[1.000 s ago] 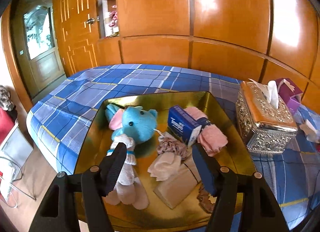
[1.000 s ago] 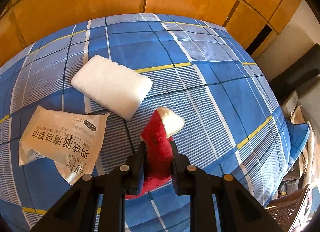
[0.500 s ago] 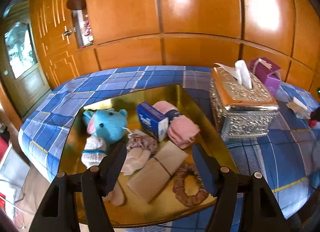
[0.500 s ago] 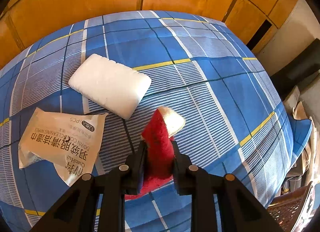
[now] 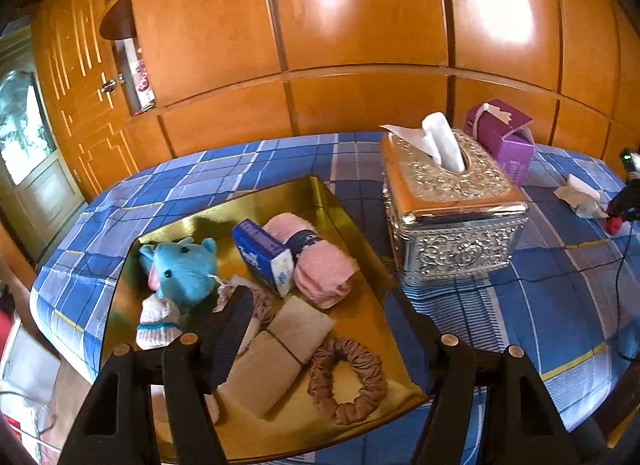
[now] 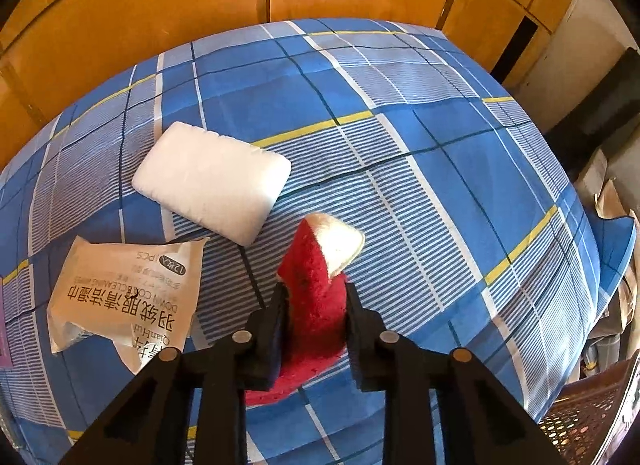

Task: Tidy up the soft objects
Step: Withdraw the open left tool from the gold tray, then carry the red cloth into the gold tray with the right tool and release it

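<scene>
A gold tray point(image 5: 332, 201) on the blue plaid bed holds a blue plush elephant point(image 5: 180, 269), a pink rolled towel point(image 5: 320, 265), a blue tissue pack point(image 5: 264, 257), beige folded cloths point(image 5: 280, 349) and a brown scrunchie point(image 5: 348, 381). My left gripper point(image 5: 320, 321) is open and empty above the tray's near side. My right gripper point(image 6: 314, 305) is shut on a red and white soft slice-shaped toy point(image 6: 320, 265), held just above the bedspread. It shows small at the far right of the left wrist view point(image 5: 614, 223).
A silver tissue box point(image 5: 452, 209) stands right of the tray, a purple box point(image 5: 504, 137) behind it. A white foam pad point(image 6: 212, 181) and a wipes packet point(image 6: 128, 293) lie left of the right gripper. A brown basket point(image 6: 592, 421) sits off the bed's right edge.
The left gripper has swung right and pulled back, so the tissue box and purple box are more in view. The right gripper still holds the red toy, almost unmoved.
</scene>
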{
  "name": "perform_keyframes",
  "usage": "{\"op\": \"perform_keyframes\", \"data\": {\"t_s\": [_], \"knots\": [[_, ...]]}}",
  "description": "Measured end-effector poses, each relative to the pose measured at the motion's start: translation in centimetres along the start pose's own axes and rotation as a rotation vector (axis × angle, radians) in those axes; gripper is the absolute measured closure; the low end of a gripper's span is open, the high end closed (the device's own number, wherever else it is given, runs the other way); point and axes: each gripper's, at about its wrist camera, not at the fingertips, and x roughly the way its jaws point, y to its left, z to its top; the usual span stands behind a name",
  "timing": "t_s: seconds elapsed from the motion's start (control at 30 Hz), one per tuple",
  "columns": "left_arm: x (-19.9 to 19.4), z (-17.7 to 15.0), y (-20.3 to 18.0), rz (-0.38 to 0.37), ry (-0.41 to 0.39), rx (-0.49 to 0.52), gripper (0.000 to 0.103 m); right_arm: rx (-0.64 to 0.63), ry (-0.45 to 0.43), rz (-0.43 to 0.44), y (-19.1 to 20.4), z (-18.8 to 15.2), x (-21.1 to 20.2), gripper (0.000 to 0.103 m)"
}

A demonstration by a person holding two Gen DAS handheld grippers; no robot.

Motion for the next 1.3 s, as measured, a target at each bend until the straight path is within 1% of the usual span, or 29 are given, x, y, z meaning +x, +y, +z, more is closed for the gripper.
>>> {"op": "perform_keyframes", "data": {"t_s": [0.1, 0.2, 0.3, 0.43, 0.57, 0.63, 0.67, 0.8, 0.87, 0.93, 0.97, 1.03, 1.07, 1.13, 1.17, 1.27, 1.3], "knots": [[-0.1, 0.0, -0.6, -0.009, 0.001, 0.023, 0.034, 0.02, -0.008, 0.005, -0.2, -0.1, -0.3, 0.083], [0.0, 0.2, -0.7, -0.025, 0.007, 0.037, 0.034, 0.036, -0.022, -0.007, -0.6, 0.3, -0.4, 0.083], [-0.1, 0.3, -0.7, -0.041, 0.009, 0.049, 0.034, 0.041, -0.077, -0.006, -0.9, 0.8, -1.5, 0.083], [-0.1, 0.4, -0.5, -0.05, 0.008, 0.061, 0.034, 0.02, -0.131, 0.023, 0.1, 2.3, -3.7, 0.083], [0.2, 0.1, -0.2, -0.058, 0.018, 0.051, 0.034, -0.061, -0.217, 0.031, 3.2, 4.6, -7.7, 0.084], [0.2, -0.2, 0.0, -0.064, 0.022, 0.042, 0.034, -0.107, -0.276, 0.037, 5.5, 6.0, -10.6, 0.083], [0.2, -0.3, 0.0, -0.065, 0.024, 0.038, 0.034, -0.121, -0.295, 0.043, 6.0, 6.6, -11.5, 0.083], [0.4, -0.7, 0.8, -0.069, 0.035, 0.016, 0.034, -0.221, -0.423, 0.093, 11.3, 8.5, -17.6, 0.084], [0.4, -0.8, 1.4, -0.064, 0.037, -0.001, 0.034, -0.275, -0.474, 0.126, 13.8, 8.7, -19.9, 0.083], [0.3, -0.9, 2.0, -0.065, 0.04, -0.024, 0.034, -0.352, -0.535, 0.182, 17.1, 8.2, -22.7, 0.084], [0.3, -0.9, 2.4, -0.066, 0.041, -0.039, 0.034, -0.375, -0.552, 0.206, 18.2, 7.8, -23.6, 0.084], [0.3, -0.9, 2.9, -0.068, 0.046, -0.065, 0.034, -0.44, -0.592, 0.31, 21.4, 6.5, -26.1, 0.084], [0.3, -0.9, 3.3, -0.068, 0.05, -0.08, 0.034, -0.46, -0.601, 0.344, 22.3, 6.0, -26.7, 0.083], [0.3, -1.0, 3.8, -0.061, 0.05, -0.098, 0.034, -0.541, -0.623, 0.449, 25.1, 4.0, -28.3, 0.083], [0.2, -1.1, 4.1, -0.055, 0.049, -0.106, 0.034, -0.567, -0.625, 0.475, 25.9, 3.3, -28.7, 0.083], [0.1, -1.1, 5.2, -0.036, 0.046, -0.137, 0.034, -0.68, -0.614, 0.579, 29.4, -0.1, -29.4, 0.083], [0.0, -1.2, 5.6, -0.029, 0.046, -0.156, 0.034, -0.702, -0.608, 0.6, 30.0, -0.8, -29.4, 0.083]]}}
